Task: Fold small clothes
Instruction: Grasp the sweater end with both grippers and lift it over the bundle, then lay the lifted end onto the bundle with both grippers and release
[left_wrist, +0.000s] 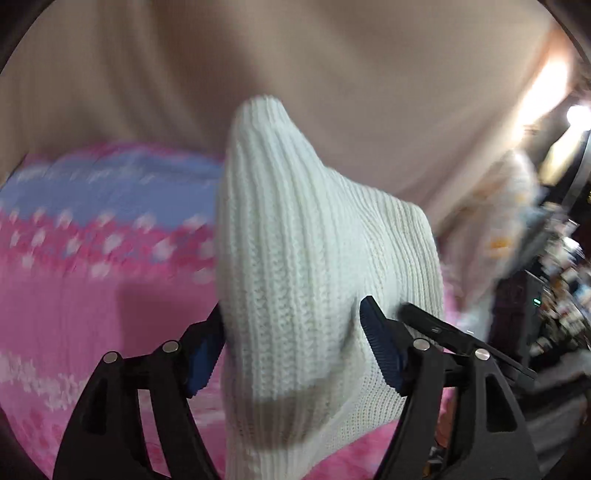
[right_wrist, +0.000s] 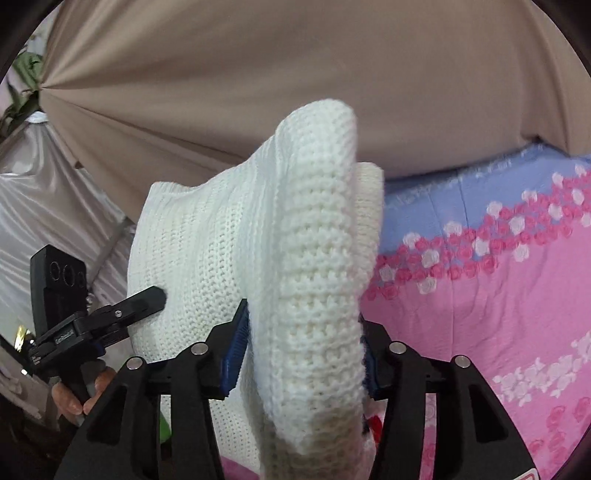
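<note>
A white ribbed knit garment (left_wrist: 303, 258) is held up in the air above a bed. My left gripper (left_wrist: 295, 343) is shut on a bunched part of it, the knit bulging between the blue pads. My right gripper (right_wrist: 306, 354) is shut on a thick folded edge of the same garment (right_wrist: 317, 240), which stands up between its jaws. In the right wrist view the left gripper (right_wrist: 147, 295) shows at the left, pressed against the garment, with the person's hand below it.
A pink and blue floral bedspread (right_wrist: 480, 277) lies below; it also shows in the left wrist view (left_wrist: 92, 277). A beige curtain (right_wrist: 258, 92) hangs behind. A pale patterned cloth (left_wrist: 498, 240) and dark clutter sit at the right of the left wrist view.
</note>
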